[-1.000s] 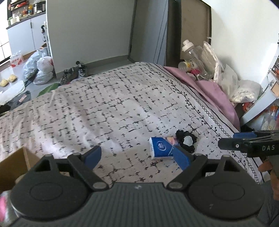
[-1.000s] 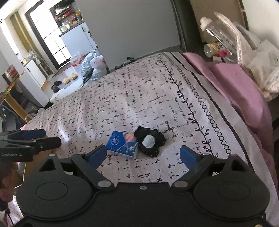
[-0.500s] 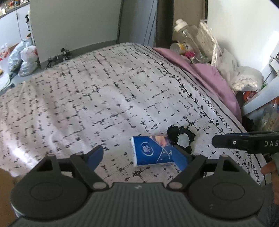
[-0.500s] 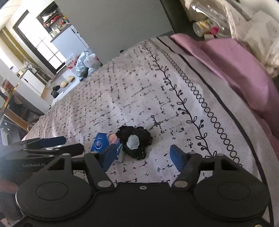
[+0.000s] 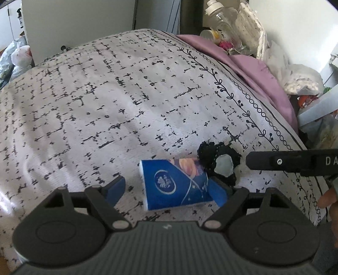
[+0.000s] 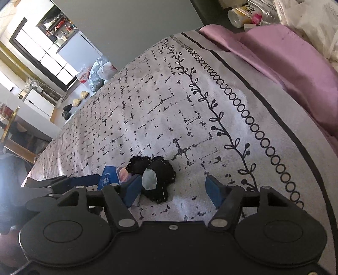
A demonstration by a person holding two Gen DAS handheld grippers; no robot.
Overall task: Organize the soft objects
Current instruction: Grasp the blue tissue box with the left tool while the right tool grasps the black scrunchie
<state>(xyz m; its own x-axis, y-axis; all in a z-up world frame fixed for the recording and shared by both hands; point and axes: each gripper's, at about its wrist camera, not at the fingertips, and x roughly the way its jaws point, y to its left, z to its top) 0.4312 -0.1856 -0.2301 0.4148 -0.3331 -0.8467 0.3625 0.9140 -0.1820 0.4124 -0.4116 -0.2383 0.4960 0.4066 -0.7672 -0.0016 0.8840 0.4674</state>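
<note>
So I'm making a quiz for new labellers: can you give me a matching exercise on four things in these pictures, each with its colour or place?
Things:
1. tissue pack
2. black scrunchie
3. pink sheet
4. plastic bottle

Descriptions:
A. beyond the head of the bed, among clutter
B. blue, lying on the bedspread
C. dark and frilly, touching the pack
D. along the bedspread's bordered edge

Pairs: 1-B, 2-C, 3-D, 4-A

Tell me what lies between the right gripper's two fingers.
In the right wrist view, the black lace piece lies between the right gripper's fingers, nearer the left one; otherwise only patterned bedspread. Nothing is gripped.
</note>
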